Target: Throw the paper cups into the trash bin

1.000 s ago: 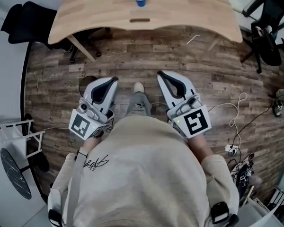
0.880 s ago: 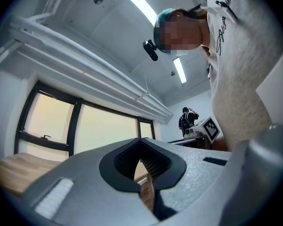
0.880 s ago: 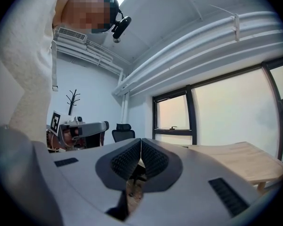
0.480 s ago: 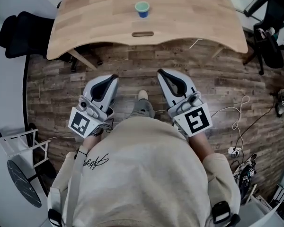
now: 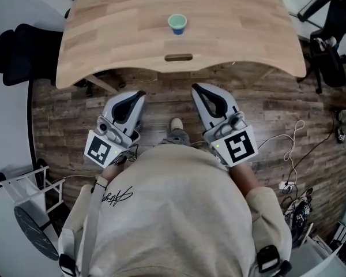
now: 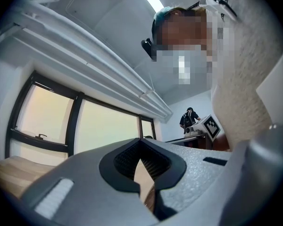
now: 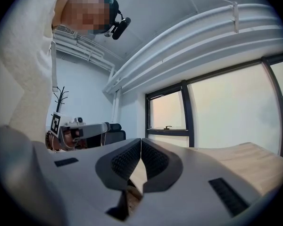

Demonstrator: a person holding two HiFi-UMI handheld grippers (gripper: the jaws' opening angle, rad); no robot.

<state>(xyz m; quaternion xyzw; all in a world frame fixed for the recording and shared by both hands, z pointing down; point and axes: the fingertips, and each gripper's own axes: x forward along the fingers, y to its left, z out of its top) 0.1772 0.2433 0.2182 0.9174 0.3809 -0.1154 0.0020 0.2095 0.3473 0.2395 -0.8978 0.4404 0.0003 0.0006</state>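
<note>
wooden table [image 5: 115, 33] holds paper cup [image 5: 177, 23]; both grippers closed, empty

Blue paper cup [image 5: 177, 23] — upright, on wooden table [image 5: 104, 33].

A dark wood-plank floor [image 5: 311, 114] runs under a light wooden table [image 5: 115, 30], with black chairs [image 5: 328, 56] at either side, loose cables [image 5: 289, 154] at right, and dark-framed windows [image 7: 226, 112] in white walls [image 7: 85, 102].
</note>
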